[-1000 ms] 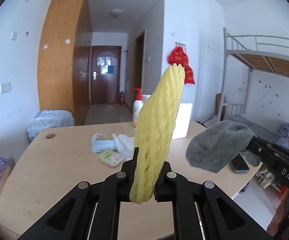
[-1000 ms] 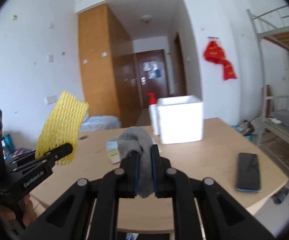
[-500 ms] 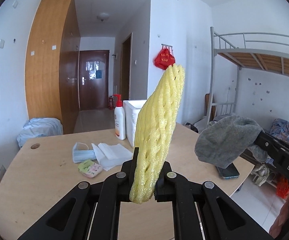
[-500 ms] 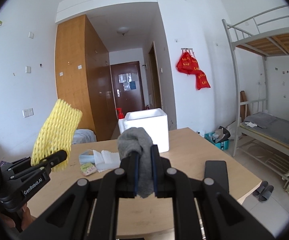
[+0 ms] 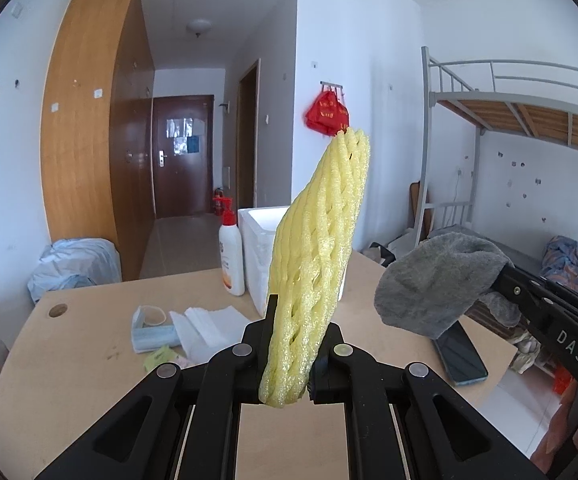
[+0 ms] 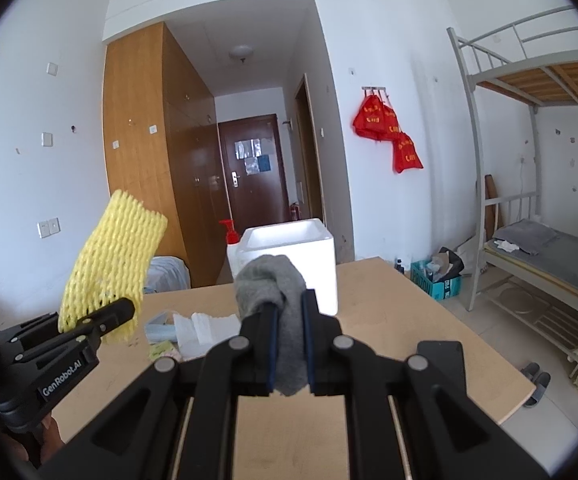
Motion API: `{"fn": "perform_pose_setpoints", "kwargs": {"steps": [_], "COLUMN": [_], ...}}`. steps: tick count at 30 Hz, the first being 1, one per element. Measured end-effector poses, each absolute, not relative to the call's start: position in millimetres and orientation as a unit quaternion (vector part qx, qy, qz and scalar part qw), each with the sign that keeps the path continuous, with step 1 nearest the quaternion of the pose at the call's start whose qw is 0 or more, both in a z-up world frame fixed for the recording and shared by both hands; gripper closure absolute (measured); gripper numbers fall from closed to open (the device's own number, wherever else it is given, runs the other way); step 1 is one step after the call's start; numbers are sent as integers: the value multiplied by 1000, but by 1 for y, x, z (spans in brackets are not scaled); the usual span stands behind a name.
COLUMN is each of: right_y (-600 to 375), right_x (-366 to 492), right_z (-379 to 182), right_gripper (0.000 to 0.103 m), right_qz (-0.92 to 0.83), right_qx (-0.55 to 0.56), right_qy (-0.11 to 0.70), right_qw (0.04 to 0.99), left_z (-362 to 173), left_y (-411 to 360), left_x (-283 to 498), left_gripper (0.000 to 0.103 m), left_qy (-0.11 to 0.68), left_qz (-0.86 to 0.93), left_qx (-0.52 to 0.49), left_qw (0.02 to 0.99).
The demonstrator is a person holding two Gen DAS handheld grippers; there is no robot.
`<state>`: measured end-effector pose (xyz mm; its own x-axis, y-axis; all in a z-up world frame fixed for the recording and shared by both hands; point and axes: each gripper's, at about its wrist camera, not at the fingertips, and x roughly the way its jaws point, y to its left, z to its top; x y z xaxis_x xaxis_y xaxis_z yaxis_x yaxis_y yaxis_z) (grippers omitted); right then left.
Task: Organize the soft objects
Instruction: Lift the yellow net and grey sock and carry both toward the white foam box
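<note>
My left gripper (image 5: 289, 354) is shut on a yellow foam net sleeve (image 5: 317, 252) that stands upright above the wooden table (image 5: 89, 360). From the right wrist view the same sleeve (image 6: 113, 276) sticks up at the left, held by the left gripper (image 6: 123, 310). My right gripper (image 6: 289, 344) is shut on a grey cloth (image 6: 277, 292), which bunches over the fingers. In the left wrist view the grey cloth (image 5: 441, 280) hangs at the right from the right gripper (image 5: 501, 280). A white foam box (image 6: 289, 260) stands open-topped at the table's far side, beyond both grippers.
A lotion pump bottle (image 5: 231, 256) stands left of the box. A face mask (image 5: 153, 330), white tissues (image 5: 205, 326) and a small packet (image 5: 161, 358) lie on the table's left part. A dark phone (image 5: 459, 354) lies near the right edge. A bunk bed (image 6: 541, 240) stands at the right.
Both grippers have moved back and a little up from the table, keeping hold of the sleeve and cloth. The box and table items look smaller and lower in view.
</note>
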<state>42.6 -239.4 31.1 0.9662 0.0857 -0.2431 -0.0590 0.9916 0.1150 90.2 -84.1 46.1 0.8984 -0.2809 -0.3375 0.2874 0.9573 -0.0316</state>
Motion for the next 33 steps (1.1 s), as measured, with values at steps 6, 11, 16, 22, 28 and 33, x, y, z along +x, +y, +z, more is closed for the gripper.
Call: {"fn": "perform_pose_setpoints", "kwargs": {"steps": [6,11,16,22,28,33], "right_y": [-244,-242,-243,-243,-246,-249], "right_x": [72,94,116,146,182,208], "right_z": [42,50,58,64,69,75], "right_gripper": [89,89,89,89,89,89], "right_qz": [37,41,37,35,42,39], "right_qx": [53,47,40,36,39,36], "right_qy": [127,128,126,132,140,142], "right_qw": [990,990,990,990,989,988], "left_z": [61,68,72,78,83,85], "left_y": [-93,-100,-106,-111,-123,-129], "left_x": [126,158,190,228,271,303], "left_gripper": [93,93,93,93,93,93], "left_qy": [178,188,194,197,198,201], "left_qz": [-152,-155,-160,-166,-171,-178], "left_qx": [12,12,10,8,8,5], "left_qw": [972,970,968,966,965,963]}}
